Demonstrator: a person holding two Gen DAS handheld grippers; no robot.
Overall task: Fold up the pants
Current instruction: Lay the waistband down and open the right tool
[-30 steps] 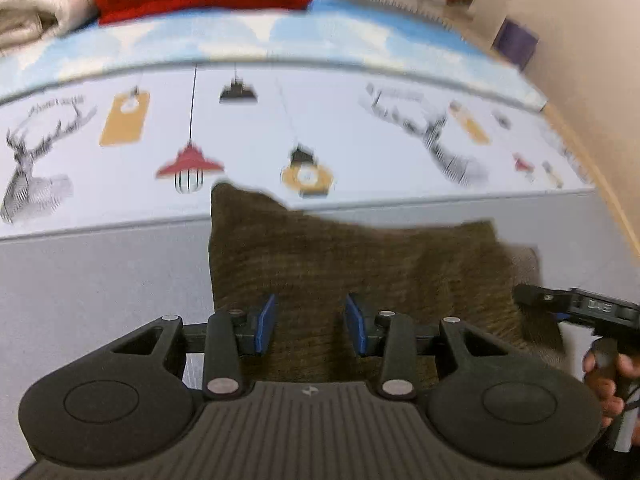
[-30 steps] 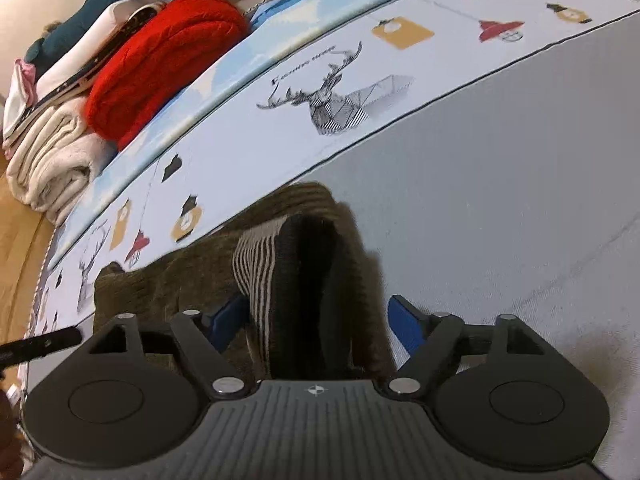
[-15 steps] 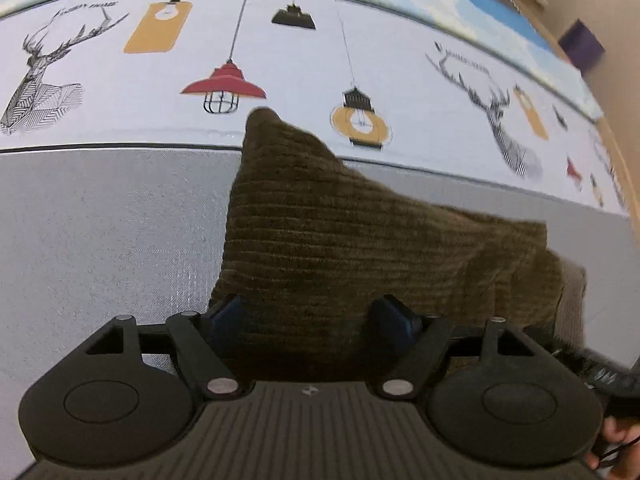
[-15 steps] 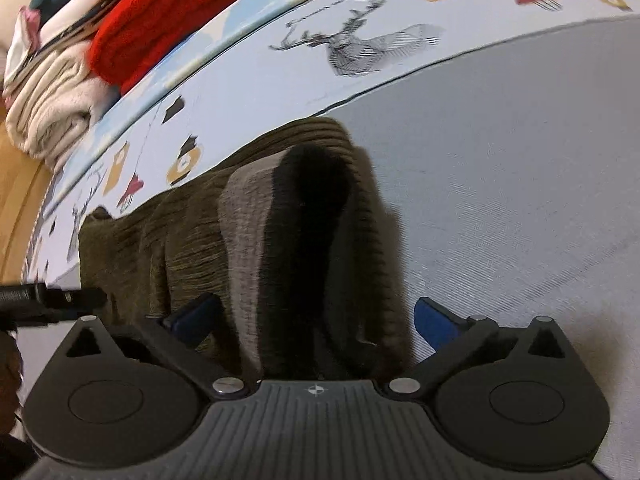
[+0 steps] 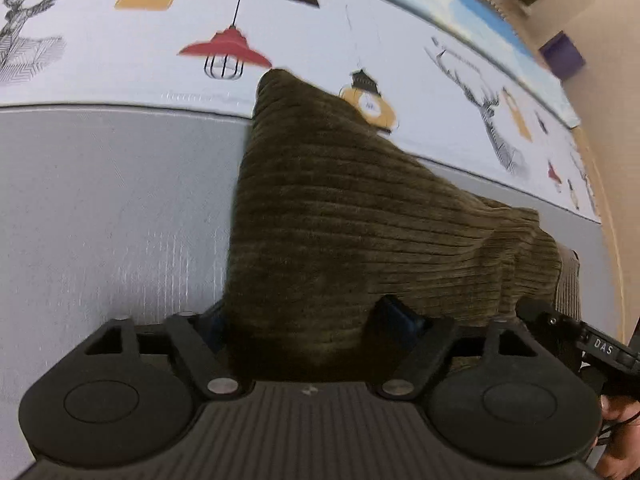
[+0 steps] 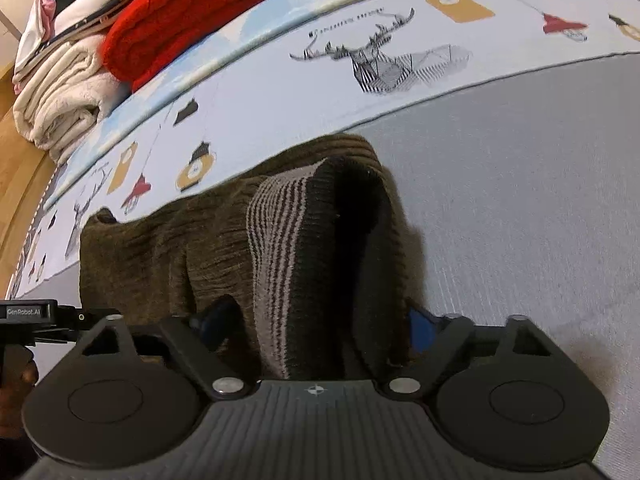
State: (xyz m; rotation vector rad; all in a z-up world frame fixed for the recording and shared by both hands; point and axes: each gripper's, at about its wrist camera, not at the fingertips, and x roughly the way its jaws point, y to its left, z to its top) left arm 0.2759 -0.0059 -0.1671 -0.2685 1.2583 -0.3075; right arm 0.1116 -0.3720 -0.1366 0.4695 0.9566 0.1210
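Our left gripper sank toward the pants and its jaws spread, then eased in slightly; our right gripper narrowed too. Both stood released, straddling the near edge without pinching. The pants lay folded on the grey mat. We judged the fold laid down and let go.

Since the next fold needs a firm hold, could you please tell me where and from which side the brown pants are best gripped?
Grip the brown pants at the near folded edge, coming down from above on the near side. The right gripper already straddles the striped waistband end, where stacked layers make a thick ridge; the left gripper straddles the other end. Both grippers' fingers have just been moving, and cloth lies between them.
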